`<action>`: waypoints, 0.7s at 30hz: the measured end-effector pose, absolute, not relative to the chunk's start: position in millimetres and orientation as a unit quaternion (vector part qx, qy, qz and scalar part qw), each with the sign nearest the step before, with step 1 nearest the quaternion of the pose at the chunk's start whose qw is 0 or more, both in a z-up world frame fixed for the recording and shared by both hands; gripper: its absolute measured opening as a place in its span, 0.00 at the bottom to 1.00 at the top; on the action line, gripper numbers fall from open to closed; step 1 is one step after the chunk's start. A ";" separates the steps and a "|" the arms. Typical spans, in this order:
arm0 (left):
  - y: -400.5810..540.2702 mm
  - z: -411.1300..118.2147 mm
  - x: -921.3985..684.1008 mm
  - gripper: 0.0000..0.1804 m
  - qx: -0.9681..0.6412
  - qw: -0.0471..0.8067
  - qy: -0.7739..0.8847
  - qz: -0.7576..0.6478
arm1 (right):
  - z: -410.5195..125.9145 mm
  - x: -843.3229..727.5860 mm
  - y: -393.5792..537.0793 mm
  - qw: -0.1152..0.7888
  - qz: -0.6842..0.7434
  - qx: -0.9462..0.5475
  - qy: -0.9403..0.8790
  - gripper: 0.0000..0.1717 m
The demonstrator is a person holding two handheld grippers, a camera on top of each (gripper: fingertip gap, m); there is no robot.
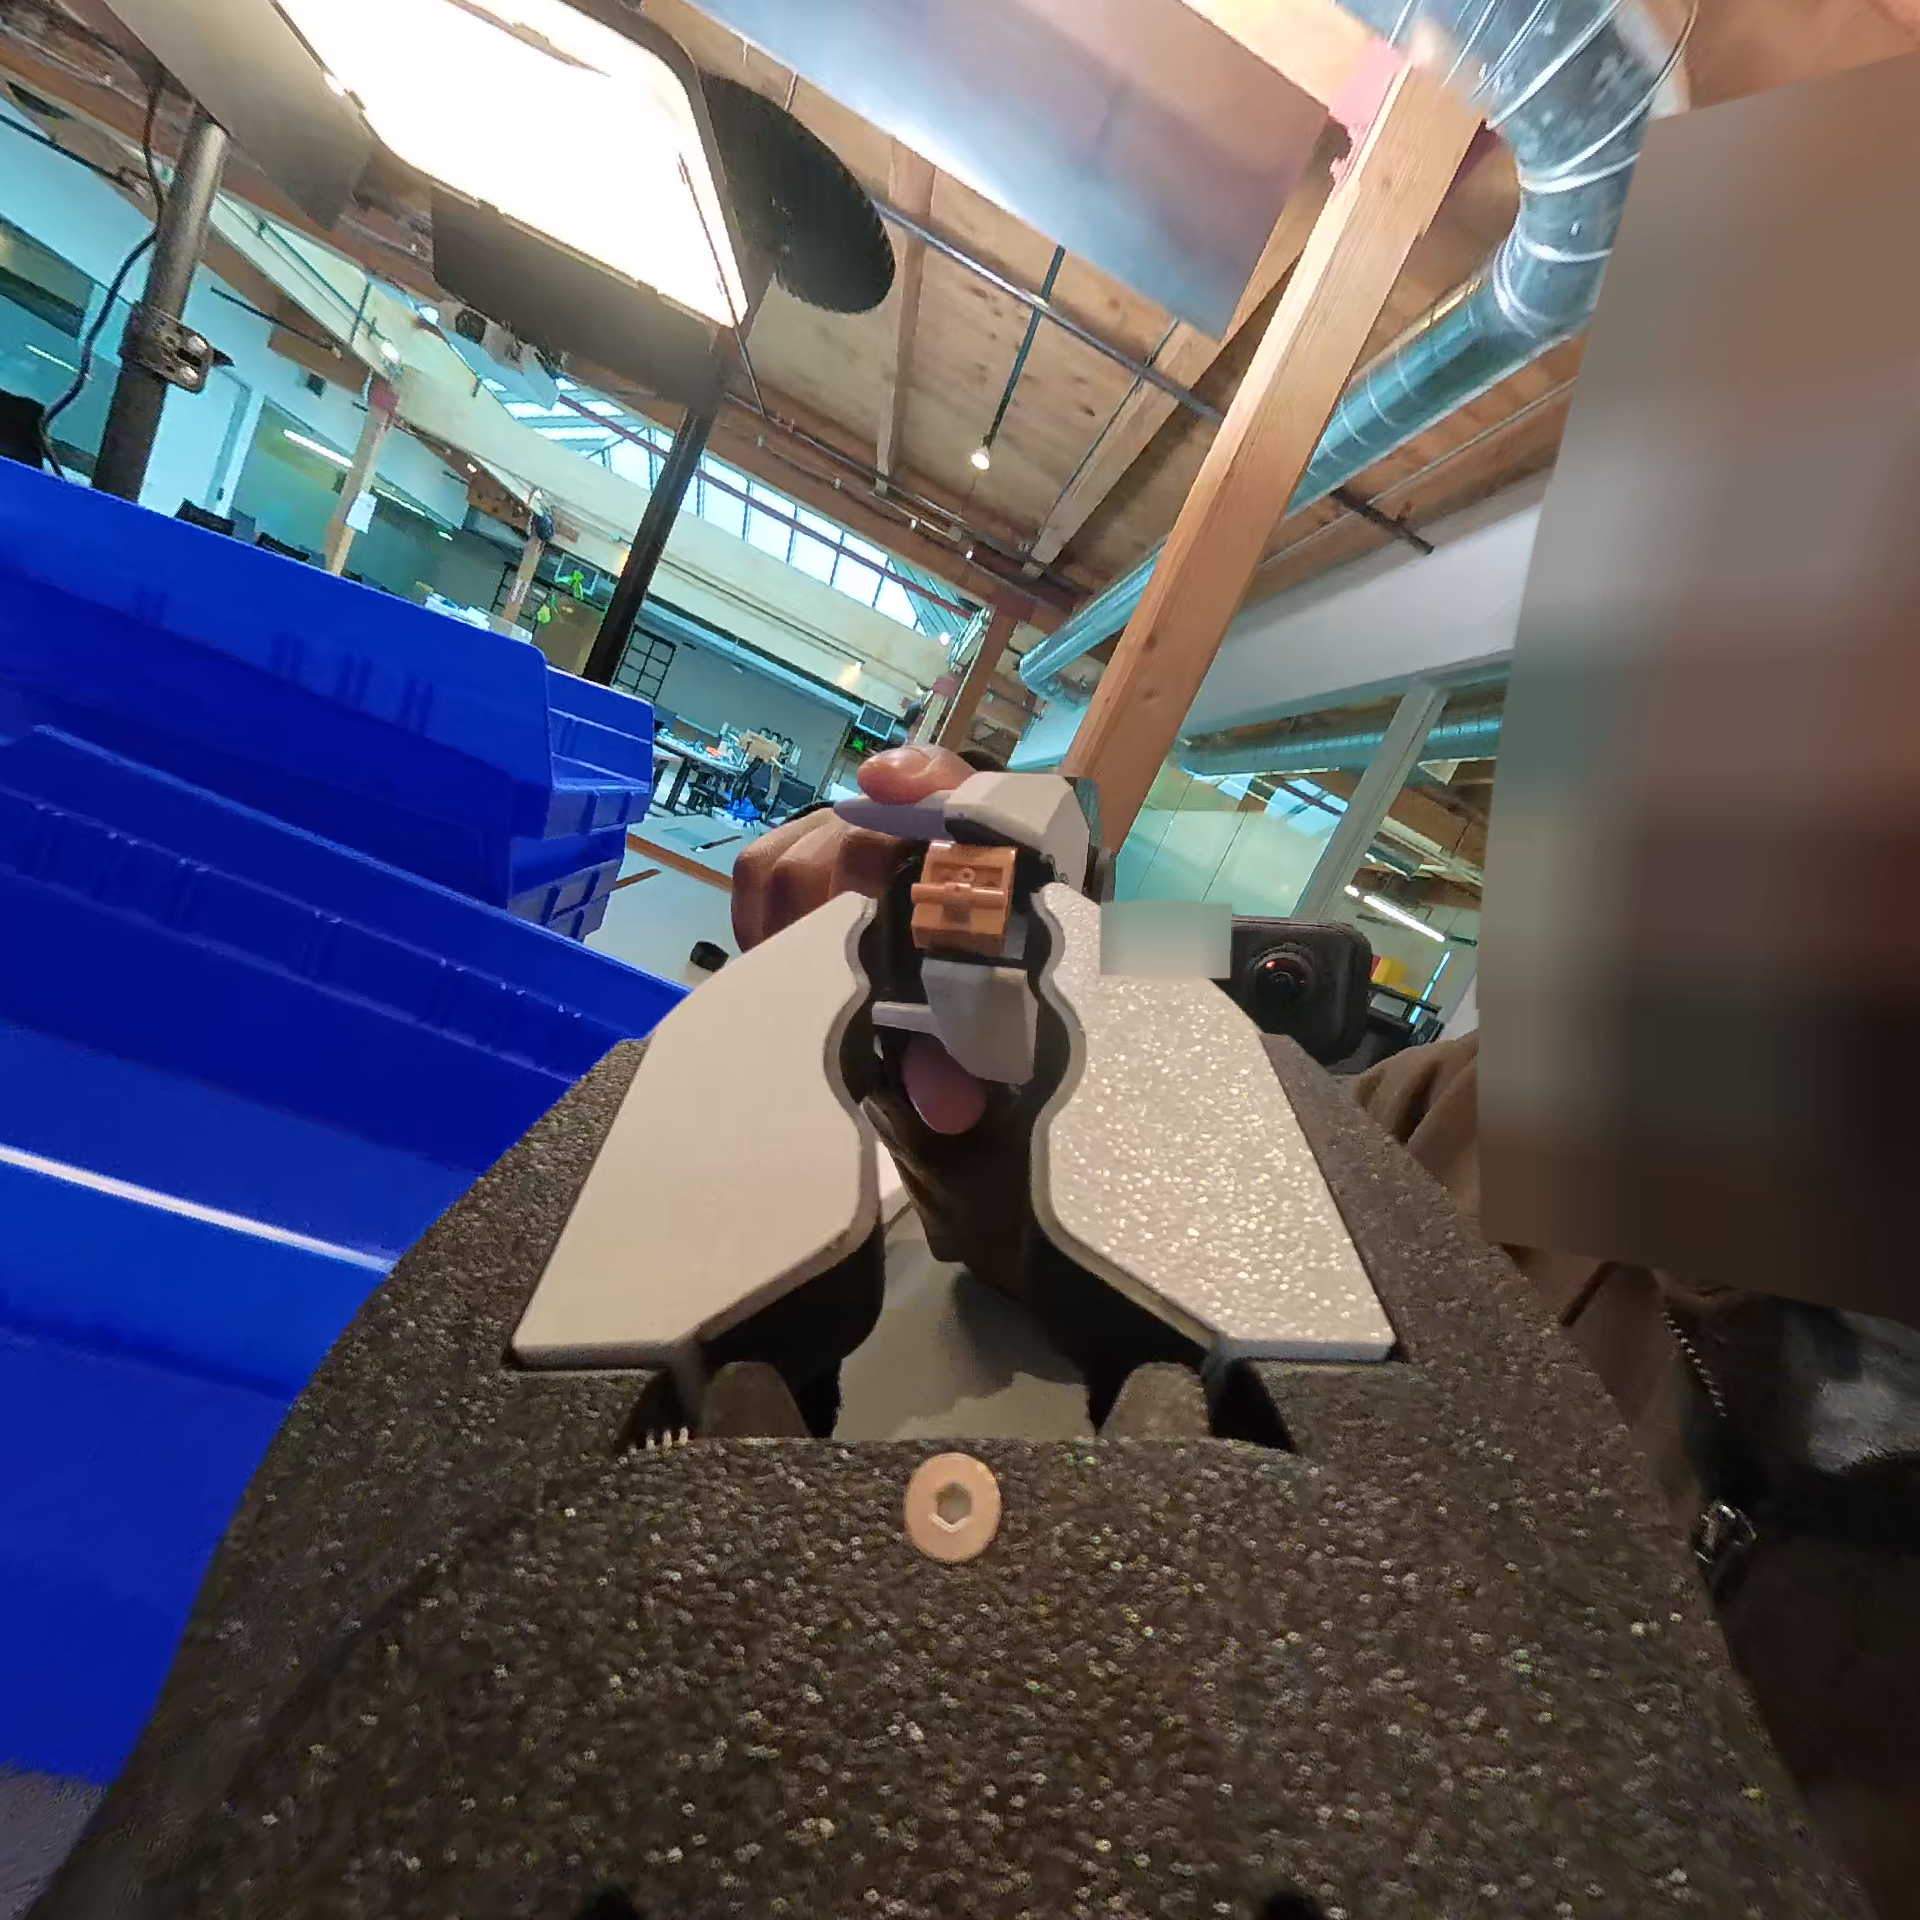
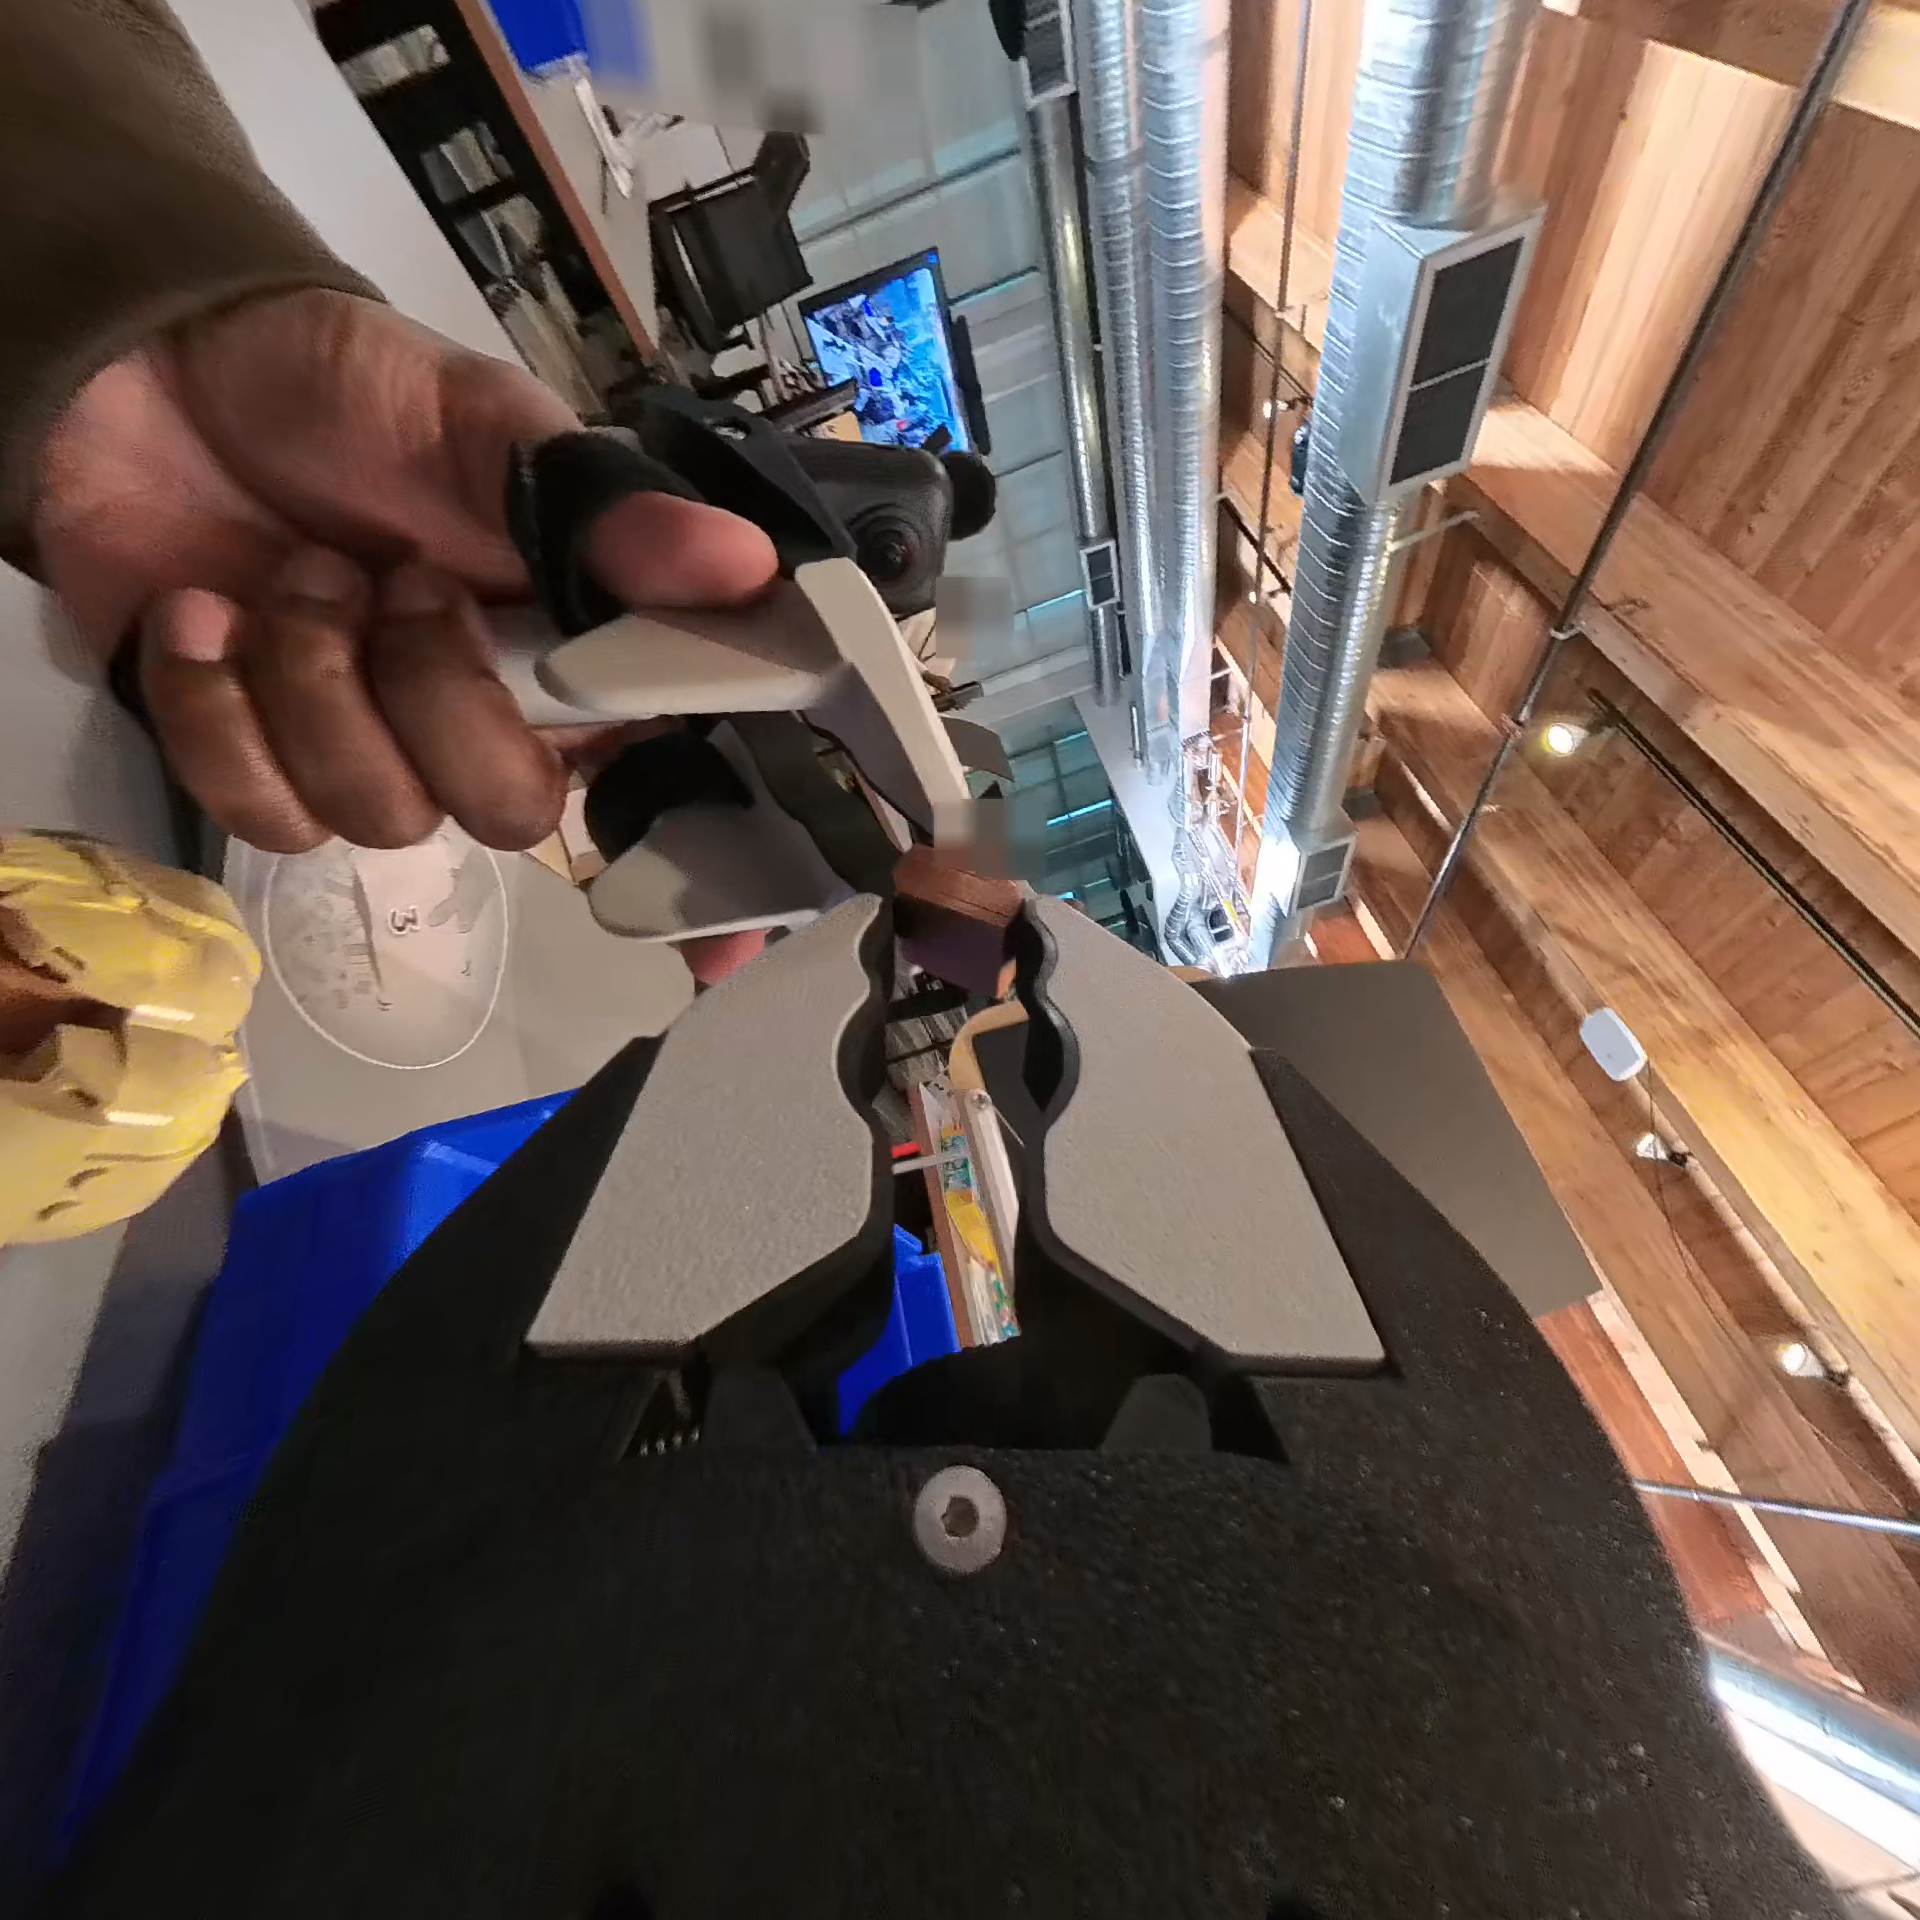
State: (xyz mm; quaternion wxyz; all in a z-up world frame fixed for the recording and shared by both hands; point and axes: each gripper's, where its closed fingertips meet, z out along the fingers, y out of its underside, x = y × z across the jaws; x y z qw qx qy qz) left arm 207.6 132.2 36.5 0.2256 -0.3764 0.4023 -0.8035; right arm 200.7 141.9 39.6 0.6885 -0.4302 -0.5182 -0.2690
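Overhead we see a workshop ceiling of wooden beams [image 1: 1257, 416] and silver air ducts [image 2: 1351, 520], with a bright light panel [image 1: 540, 156] above. Stacked blue bins [image 1: 260, 779] fill the left of the left wrist view, and a blue bin [image 2: 312, 1299] also shows low in the right wrist view beside a yellow object [image 2: 104, 1029] we cannot identify.

Our two grippers meet tip to tip in the air. The right gripper [image 2: 956, 935] has its fingers narrowed around a small brown block [image 2: 956, 909], one fingertip on each side and pressing on it. From the left wrist view the same orange-brown block [image 1: 961, 896] shows clamped between the right gripper's grey fingers [image 1: 1013, 816], one above it and one below.

The left gripper [image 1: 956, 914] stands with its fingers narrowly apart just in front of the block, one tip at either side; we cannot tell whether its pads touch it. A hand [image 2: 312, 582] holds the left gripper's handle, and a hand [image 1: 810, 862] shows behind the right gripper.
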 end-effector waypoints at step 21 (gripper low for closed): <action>126.7 47.7 196.7 0.09 -0.311 0.445 0.471 -0.695 | 55.1 195.4 125.6 0.707 0.139 -0.561 -0.407 0.16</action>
